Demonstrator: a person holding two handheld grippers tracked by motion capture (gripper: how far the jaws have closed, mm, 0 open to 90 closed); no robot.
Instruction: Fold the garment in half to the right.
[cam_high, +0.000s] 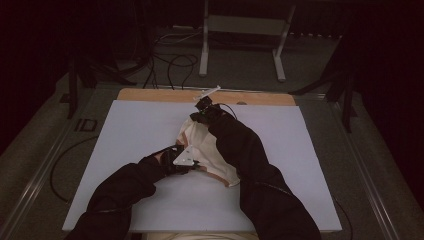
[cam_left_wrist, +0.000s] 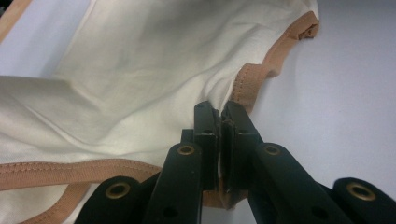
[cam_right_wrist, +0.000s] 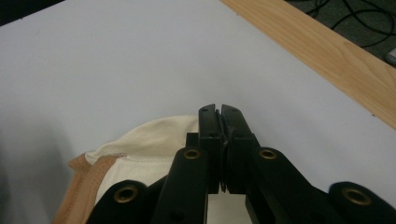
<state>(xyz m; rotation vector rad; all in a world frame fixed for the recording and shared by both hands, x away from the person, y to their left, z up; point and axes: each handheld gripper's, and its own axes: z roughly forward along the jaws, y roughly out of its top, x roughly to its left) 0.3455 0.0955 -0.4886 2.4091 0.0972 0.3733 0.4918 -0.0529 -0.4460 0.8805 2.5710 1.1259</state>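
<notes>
Dim overhead shot of a white table mat (cam_high: 150, 130) w/ a wood strip along its far edge. A person in black sleeves works a small cream garment (cam_high: 207, 150) with tan edge binding — prob. a baby bodysuit or undershirt, though the light is too poor to be sure.

The garment lies bunched at mid-mat, between the two hands. Left gripper (cam_left_wrist: 219, 114), at the garment's near-left side, has its jaws pinched together on the tan binding (cam_left_wrist: 247, 86) at the cloth's edge. Right gripper (cam_right_wrist: 219, 112), at the far end near the wood strip (cam_right_wrist: 327, 56), also has its jaws pressed together, w/ cream cloth gathered under them; it appears to grip that end.

Progress, as a judgement: both ends are gripped — the pick-up seems done. The cloth is creased and partly doubled over, not flat, so spreading or a neat fold is yet to come.
</notes>
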